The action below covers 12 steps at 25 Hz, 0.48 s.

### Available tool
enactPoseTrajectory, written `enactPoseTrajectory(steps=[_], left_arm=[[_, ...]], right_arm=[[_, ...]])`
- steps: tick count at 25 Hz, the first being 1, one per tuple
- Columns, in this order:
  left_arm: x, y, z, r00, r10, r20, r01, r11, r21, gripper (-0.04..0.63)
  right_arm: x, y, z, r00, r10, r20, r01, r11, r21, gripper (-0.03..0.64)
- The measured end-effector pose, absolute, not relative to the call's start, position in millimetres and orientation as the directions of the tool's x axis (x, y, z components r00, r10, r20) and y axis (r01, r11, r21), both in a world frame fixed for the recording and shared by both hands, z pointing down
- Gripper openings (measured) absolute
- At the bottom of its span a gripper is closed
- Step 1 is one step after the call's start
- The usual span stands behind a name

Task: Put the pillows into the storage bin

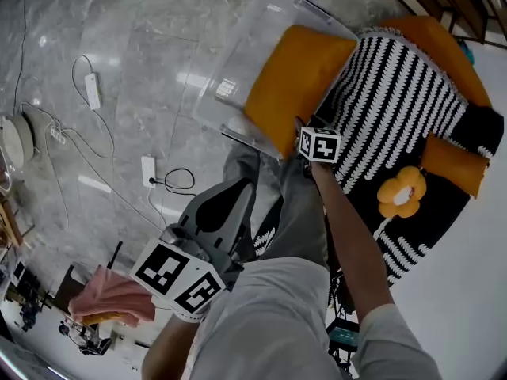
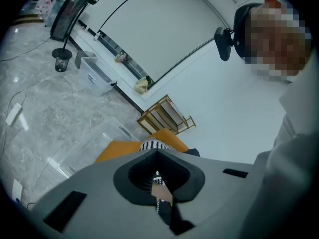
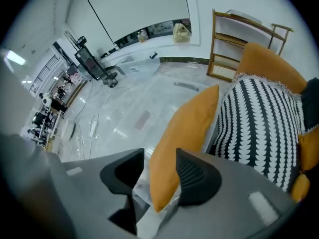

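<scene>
An orange pillow (image 1: 297, 81) stands on edge in the clear storage bin (image 1: 238, 62), its lower corner over the bin's near rim. My right gripper (image 1: 306, 135) points steeply down at that corner. In the right gripper view the orange pillow (image 3: 192, 123) hangs between the right gripper's (image 3: 159, 156) open jaws, with a gap on the left side. A black-and-white striped pillow (image 1: 392, 101) lies on the seat beside the bin. My left gripper (image 1: 247, 187) hovers lower left, jaws closed together and empty; its tips (image 2: 157, 152) meet in the left gripper view.
The seat also holds an orange cushion (image 1: 444, 38) and a yellow flower-shaped pillow (image 1: 400, 190). Power strips (image 1: 93, 89) and cables lie on the marble floor to the left. A pink cloth (image 1: 115, 295) sits lower left. A wooden rack (image 3: 234, 39) stands behind the seat.
</scene>
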State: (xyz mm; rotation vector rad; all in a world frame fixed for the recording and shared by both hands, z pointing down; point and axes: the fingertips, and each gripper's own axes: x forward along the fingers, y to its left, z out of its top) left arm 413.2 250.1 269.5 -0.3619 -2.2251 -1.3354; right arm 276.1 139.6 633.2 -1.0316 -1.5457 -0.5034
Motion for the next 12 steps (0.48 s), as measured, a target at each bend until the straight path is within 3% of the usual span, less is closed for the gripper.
enactPoseTrajectory(steps=[12], left_arm=[[324.3, 162.9, 245.8, -0.819, -0.169, 0.549, 0.368, 0.579, 0.728, 0.009]], right_arm=[[208.1, 90.6, 542.3, -0.016, 0.544, 0.839, 0.801, 0.509, -0.315, 0.23]])
